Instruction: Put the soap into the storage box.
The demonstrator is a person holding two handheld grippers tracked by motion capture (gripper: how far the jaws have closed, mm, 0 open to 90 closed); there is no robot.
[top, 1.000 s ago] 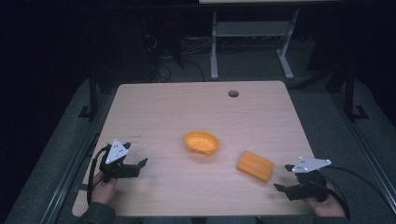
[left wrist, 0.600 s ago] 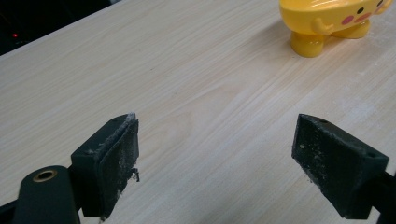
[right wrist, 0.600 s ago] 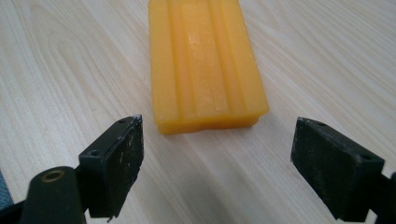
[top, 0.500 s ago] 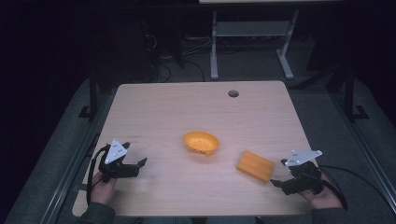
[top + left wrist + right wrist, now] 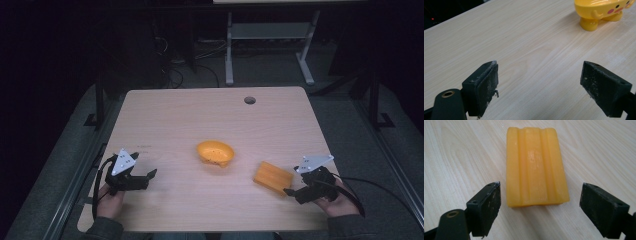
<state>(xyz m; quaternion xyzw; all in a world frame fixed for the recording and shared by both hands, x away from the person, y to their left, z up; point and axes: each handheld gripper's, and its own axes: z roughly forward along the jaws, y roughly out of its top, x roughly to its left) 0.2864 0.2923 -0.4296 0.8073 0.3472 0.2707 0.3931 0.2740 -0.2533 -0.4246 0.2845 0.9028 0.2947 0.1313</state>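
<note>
A pale wooden table [image 5: 165, 115] fills the frame's centre. A yellow bowl [image 5: 215, 152] sits mid-frame. Lower right, an orange ridged block [image 5: 272, 177] lies flat just before the right gripper [image 5: 540, 206], jaws wide, touching nothing. Lower left, the left gripper [image 5: 540, 85] gapes wide, empty.

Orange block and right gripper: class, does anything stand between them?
Nothing visible does. The right gripper faces the orange block with its jaws open, and only bare table lies between them. The yellow bowl sits off to one side.
</note>
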